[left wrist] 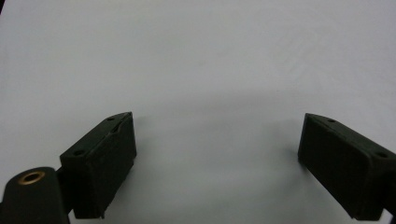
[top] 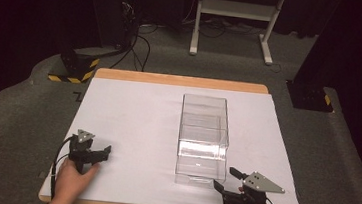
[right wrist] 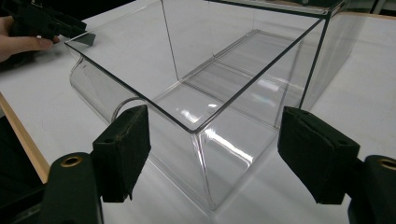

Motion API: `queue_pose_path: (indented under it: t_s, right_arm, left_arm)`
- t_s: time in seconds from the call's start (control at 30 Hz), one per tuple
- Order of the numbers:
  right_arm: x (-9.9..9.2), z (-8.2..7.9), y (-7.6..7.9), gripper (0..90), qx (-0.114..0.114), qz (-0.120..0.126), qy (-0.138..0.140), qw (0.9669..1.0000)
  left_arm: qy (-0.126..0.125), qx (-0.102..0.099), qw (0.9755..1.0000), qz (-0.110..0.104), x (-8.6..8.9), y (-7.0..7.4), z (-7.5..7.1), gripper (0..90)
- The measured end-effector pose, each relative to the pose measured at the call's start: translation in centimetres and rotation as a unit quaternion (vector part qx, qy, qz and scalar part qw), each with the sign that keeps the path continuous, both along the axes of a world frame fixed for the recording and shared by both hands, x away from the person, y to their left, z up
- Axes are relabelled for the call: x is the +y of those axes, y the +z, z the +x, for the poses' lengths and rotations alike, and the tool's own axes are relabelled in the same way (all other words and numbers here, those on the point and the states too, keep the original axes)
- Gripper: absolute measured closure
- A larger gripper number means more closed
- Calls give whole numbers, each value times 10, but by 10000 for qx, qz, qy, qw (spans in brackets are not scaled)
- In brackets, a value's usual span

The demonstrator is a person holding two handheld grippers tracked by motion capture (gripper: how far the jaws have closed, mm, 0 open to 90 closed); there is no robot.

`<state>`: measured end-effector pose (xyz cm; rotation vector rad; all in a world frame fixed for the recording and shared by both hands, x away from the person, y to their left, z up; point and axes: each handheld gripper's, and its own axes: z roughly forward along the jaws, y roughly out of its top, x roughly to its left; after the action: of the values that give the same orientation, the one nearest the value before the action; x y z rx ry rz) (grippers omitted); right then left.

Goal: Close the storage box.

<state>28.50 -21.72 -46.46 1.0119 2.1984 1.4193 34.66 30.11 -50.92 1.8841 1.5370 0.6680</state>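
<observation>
High view — clear box (top: 204,139) mid-tabletop (top: 132,122); left gripper (top: 97,154) well apart, right gripper (top: 226,179) just beside its near corner, possibly touching. Left gripper view — jaws wide over bare white surface. Right gripper view — jaws wide, box corner between.

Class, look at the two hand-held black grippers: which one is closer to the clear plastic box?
The right gripper. Its open jaws sit just off the clear plastic box's near corner, while the left gripper rests apart on bare white table.
</observation>
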Motion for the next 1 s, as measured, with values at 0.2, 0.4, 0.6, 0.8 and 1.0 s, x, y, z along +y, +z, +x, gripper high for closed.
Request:
queue_pose_path:
  t_s: [0.2, 0.4, 0.6, 0.8, 1.0]
  right_arm:
    - [2, 2, -2, 257, 25, -8, 1, 10000]
    - [3, 4, -1, 247, -21, 6, -26, 10000]
    - [5, 7, -1, 226, -47, 10, -85, 10000]
    - [5, 10, -1, 213, -81, -14, -159, 9998]
    - [4, 14, 0, 210, -105, -30, -262, 9996]
  left_arm:
    - [-3, 1, 10000, 2, 0, 0, 0, 115]
    - [-1, 3, 10000, -2, 0, 0, 0, 115]
    - [-1, 1, 10000, 2, 0, 0, 0, 114]
    - [-2, 1, 10000, 3, 0, 0, 0, 114]
    - [-2, 1, 10000, -1, 0, 0, 0, 115]
